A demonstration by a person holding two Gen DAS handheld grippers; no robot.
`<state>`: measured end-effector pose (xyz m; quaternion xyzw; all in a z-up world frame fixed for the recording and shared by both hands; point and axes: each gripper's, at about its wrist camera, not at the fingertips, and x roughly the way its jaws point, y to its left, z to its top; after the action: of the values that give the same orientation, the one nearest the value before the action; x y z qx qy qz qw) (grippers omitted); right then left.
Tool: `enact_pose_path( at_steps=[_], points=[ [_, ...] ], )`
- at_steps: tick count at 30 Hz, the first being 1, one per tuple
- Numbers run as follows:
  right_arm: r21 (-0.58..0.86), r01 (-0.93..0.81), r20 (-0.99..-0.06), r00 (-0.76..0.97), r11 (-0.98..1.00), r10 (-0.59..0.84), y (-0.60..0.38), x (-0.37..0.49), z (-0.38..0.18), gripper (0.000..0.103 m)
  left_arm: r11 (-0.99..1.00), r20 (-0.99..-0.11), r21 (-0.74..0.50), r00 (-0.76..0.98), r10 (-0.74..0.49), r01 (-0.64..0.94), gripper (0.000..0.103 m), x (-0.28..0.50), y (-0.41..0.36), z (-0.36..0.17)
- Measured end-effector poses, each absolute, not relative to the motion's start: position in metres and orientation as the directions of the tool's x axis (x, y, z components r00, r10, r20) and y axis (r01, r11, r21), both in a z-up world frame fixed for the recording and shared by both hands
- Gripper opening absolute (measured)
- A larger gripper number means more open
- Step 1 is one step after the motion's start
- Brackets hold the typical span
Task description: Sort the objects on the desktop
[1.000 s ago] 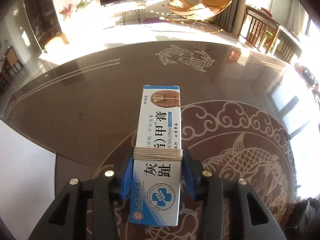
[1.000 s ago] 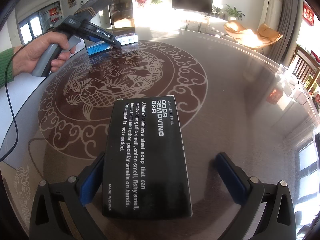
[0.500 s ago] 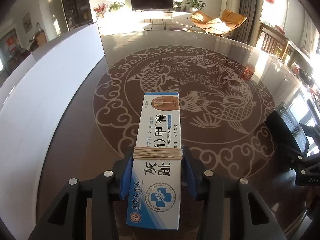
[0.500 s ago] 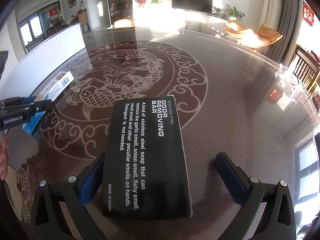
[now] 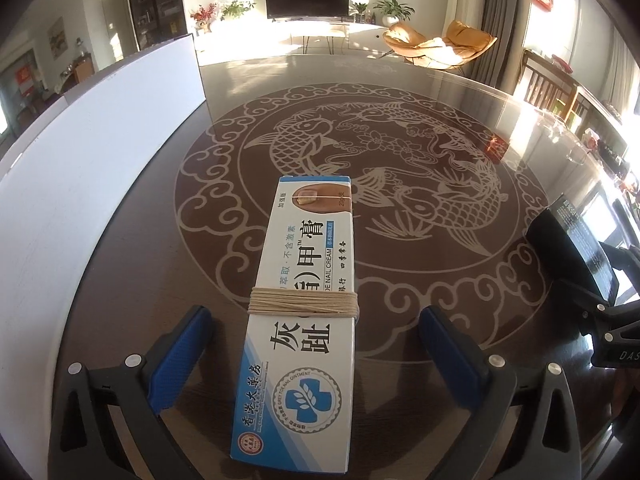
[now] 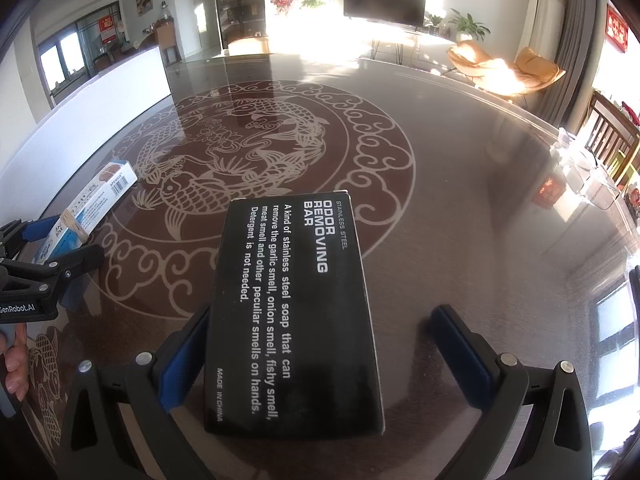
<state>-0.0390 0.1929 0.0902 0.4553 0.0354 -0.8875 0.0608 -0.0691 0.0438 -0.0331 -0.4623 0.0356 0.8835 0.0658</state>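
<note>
Nail cream box [image 5: 304, 304], white and blue with a band of pale string [image 5: 303, 301] wound round its middle, lies flat on the dark glossy desk [image 5: 420, 120] between the spread fingers of the left hand-held gripper [image 5: 316, 352]. Both blue pads stand clear of the carton's long sides, so this gripper is released and grips nothing. The carton's long axis runs straight ahead along the fingers, toward the koi medallion [image 5: 380, 168] set in the desk top, with the white panel [image 5: 100, 160] along its left.

On the other side, the black odor removing bar box [image 6: 296, 320] lies flat on the desk within the right hand-held gripper [image 6: 320, 352]. Its left pad sits at, or just beside, the box's left edge, and contact cannot be told; the right pad stands well apart. That gripper is released too. The black box's long axis also points forward along the fingers.

From the right wrist view, the nail cream box sits far to the left, near the white panel, with the left gripper around it. Each box is nearer its own gripper, and both look set down; my guess is that either gripper need only draw straight back along the box's length to leave it undisturbed.
</note>
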Motion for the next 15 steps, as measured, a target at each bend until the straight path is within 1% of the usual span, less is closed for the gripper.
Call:
enact_pose_path(
  at_steps=[15],
  points=[
    [-0.010, 0.140, -0.813, -0.578, -0.990, -0.073, 0.1929, -0.0390, 0.0905, 0.103, -0.989, -0.821, 0.003, -0.565, 0.081, -0.146, 0.103, -0.0702, 0.0462, -0.0339]
  ],
)
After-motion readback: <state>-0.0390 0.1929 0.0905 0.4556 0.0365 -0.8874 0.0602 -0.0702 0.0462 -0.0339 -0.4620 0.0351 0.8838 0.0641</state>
